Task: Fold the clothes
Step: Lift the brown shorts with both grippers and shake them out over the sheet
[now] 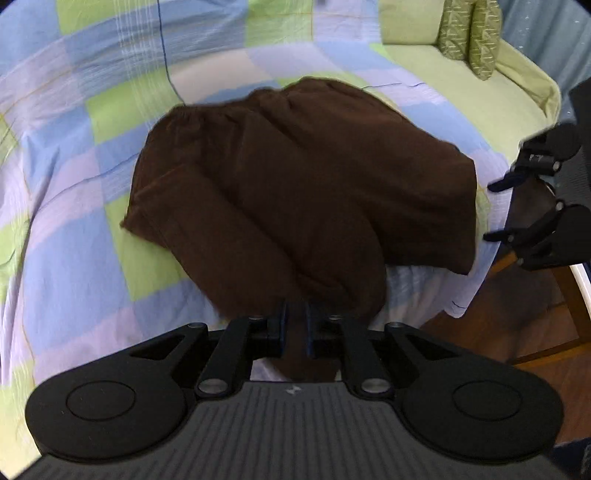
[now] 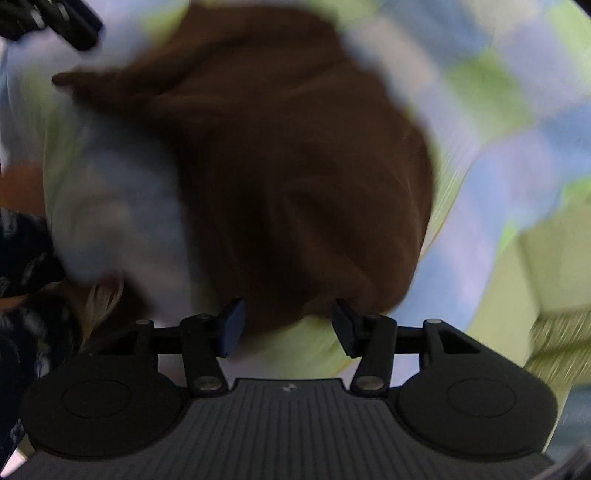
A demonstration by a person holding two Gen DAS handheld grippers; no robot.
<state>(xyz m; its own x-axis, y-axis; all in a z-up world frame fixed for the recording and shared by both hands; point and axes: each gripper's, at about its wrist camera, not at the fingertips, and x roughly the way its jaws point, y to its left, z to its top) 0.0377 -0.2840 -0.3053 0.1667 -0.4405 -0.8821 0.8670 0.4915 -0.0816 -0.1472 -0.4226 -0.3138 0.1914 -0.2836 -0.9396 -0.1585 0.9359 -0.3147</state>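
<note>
Left gripper point(image 1: 295, 328) pinches the brown garment point(image 1: 303, 184) hem at 6 o'clock on the bed point(image 1: 74, 258); right gripper point(image 2: 286, 326) is open, view blurred, probably empty. Carry the hem toward 12, keep it taut

Before you, the garment point(image 1: 295, 192) lies on the bedspread point(image 1: 74, 240), spread from the near edge toward the middle of the bed. Your left gripper point(image 1: 295, 328) pinches its near end. Your right gripper point(image 1: 496, 210) hangs just right of the garment, past the bed's right edge, jaws apart. Two cushions point(image 1: 469, 33) stand at the far right, on the sheet point(image 1: 461, 74) behind the bedspread.
</note>
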